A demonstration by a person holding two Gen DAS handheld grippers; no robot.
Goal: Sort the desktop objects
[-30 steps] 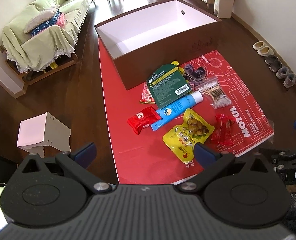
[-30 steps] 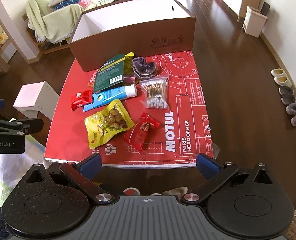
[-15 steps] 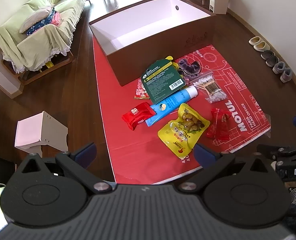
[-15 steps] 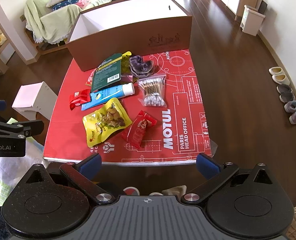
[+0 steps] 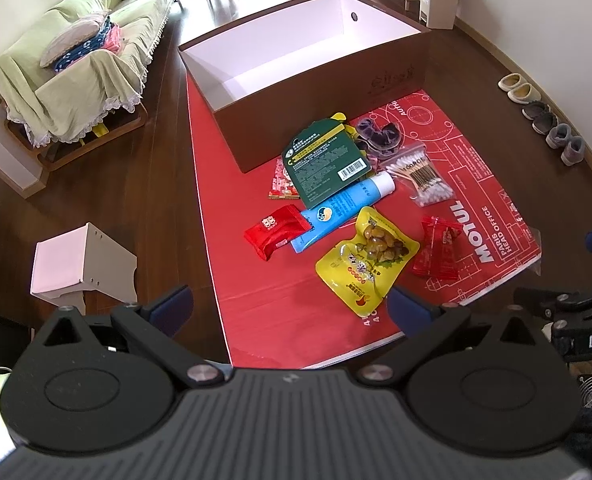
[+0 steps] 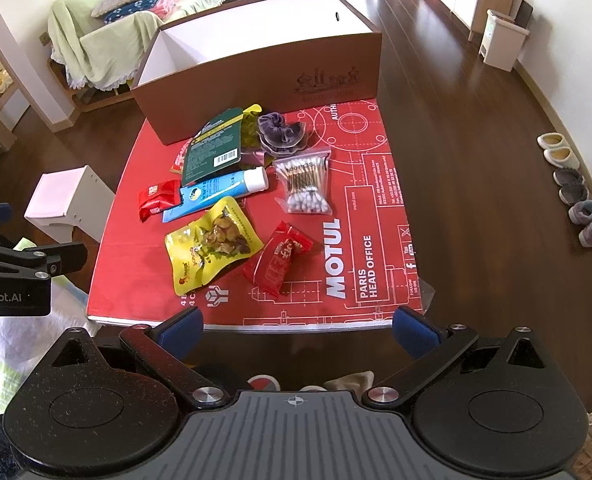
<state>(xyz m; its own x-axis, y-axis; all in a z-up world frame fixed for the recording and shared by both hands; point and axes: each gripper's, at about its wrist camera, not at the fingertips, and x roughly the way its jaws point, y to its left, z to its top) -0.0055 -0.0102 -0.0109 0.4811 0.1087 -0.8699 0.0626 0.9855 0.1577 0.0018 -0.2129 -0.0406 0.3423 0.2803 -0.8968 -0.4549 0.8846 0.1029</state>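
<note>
snacks (image 6: 213,243) lie beyond right gripper (image 6: 298,330), untouched.

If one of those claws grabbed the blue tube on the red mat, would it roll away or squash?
The blue tube would probably squash a little, since it looks soft-sided. It likely won't roll far: its tail end is flat, and the green card overlaps it. That card may slide when the tube lifts.

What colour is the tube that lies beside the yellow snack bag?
The tube is blue with a white cap; the right wrist view shows it best.
</note>
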